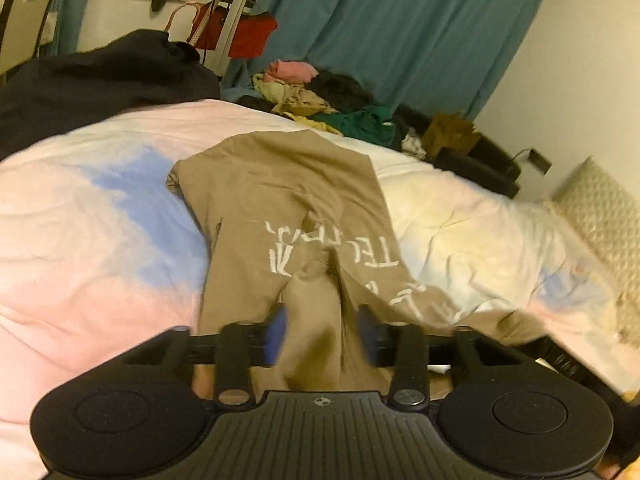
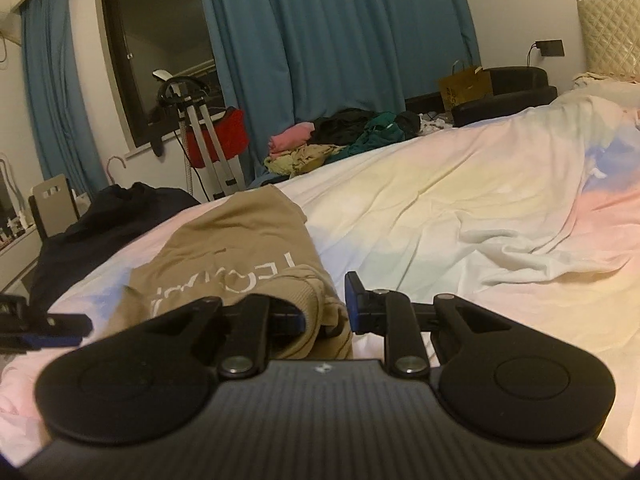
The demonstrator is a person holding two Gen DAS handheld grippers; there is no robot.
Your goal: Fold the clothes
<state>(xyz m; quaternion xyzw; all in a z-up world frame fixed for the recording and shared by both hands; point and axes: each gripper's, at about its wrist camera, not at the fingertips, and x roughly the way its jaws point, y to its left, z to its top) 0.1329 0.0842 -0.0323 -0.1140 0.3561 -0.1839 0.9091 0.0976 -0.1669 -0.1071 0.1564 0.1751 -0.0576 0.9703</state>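
The left gripper (image 1: 320,330) stands apart around a fold of the tan shirt (image 1: 280,188). The right gripper (image 2: 326,308) stands apart, shirt hem between its fingers, on the bed (image 2: 460,220).

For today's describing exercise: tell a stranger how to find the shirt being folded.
Start at the big bed with the pastel quilt. On it, nearest the cameras, lies a tan shirt. Unlike the heaped clothes beyond the bed, it carries white lettering.

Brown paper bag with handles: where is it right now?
The brown paper bag with handles stands beyond the far edge of the bed in the right wrist view, upper right, against the black seat and below the wall socket, right of the heaped clothes.
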